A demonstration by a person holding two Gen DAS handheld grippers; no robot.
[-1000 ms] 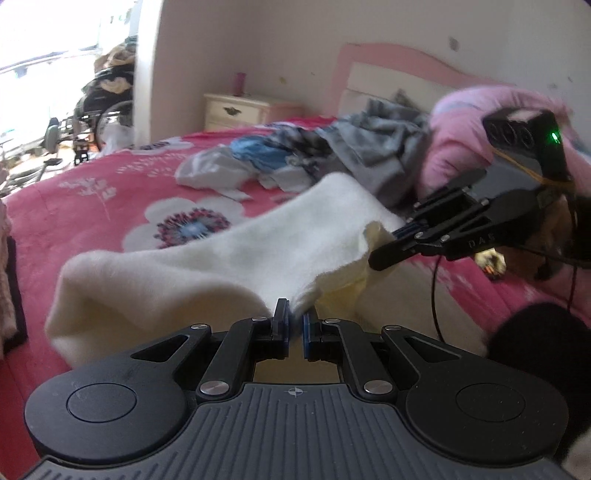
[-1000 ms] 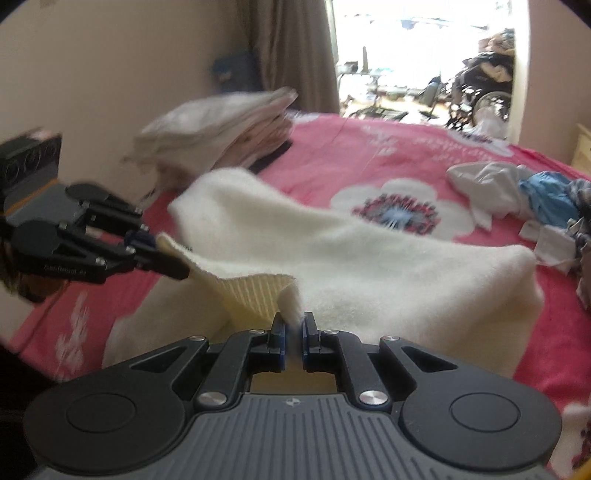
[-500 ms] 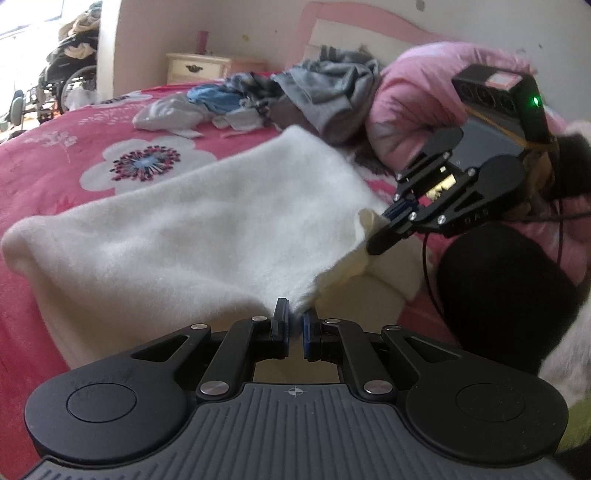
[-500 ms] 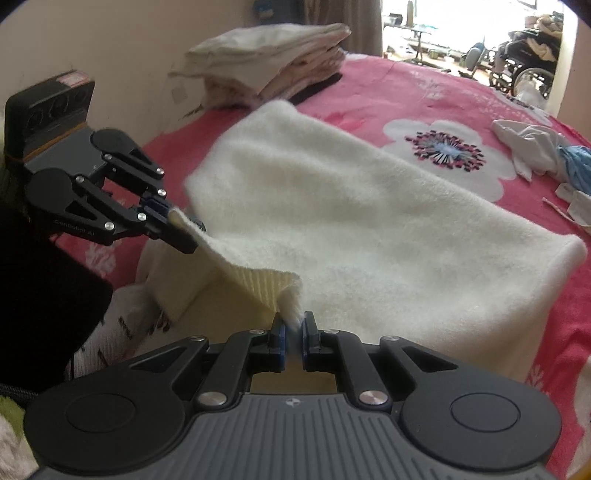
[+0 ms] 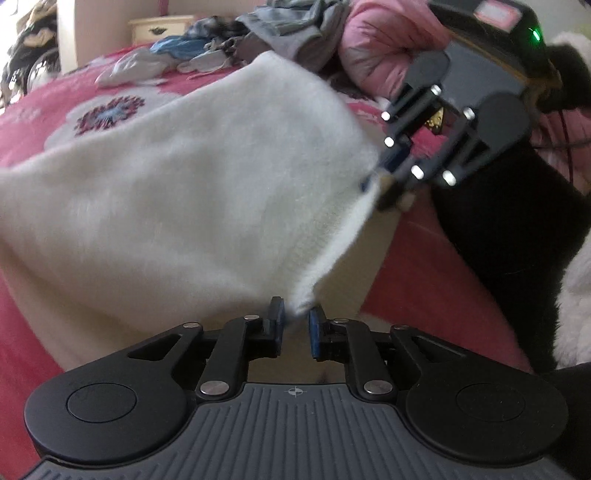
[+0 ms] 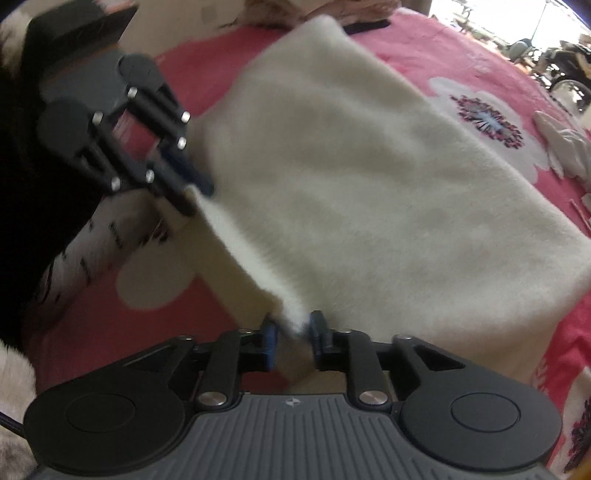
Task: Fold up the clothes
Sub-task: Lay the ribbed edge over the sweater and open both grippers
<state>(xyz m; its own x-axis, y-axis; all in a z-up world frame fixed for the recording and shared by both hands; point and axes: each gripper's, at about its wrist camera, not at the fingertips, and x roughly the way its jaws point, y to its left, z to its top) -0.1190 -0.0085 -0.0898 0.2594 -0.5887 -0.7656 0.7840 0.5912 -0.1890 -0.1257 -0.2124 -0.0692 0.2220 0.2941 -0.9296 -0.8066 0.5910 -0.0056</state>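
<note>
No brand or label can be read from here; the small mark on each gripper's body is too blurred to make out, and a green light glows on the right gripper's housing.

One cream fleece garment lies doubled over on the pink flowered bedspread, its near edge lifted between two grippers. The left gripper has its jaws opening, a corner of the fleece between them, the blue pads no longer pressing it. The right gripper is the same: jaws opening, the other corner between them with a gap on each side. Each gripper shows in the other's view at the far end of that lifted edge.

On the bedspread I count two large white flowers with dark centres, one in each view. Behind the garment sits one heap of unfolded clothes, grey, blue and white, beside a pink quilt. One cream nightstand stands against the wall.
</note>
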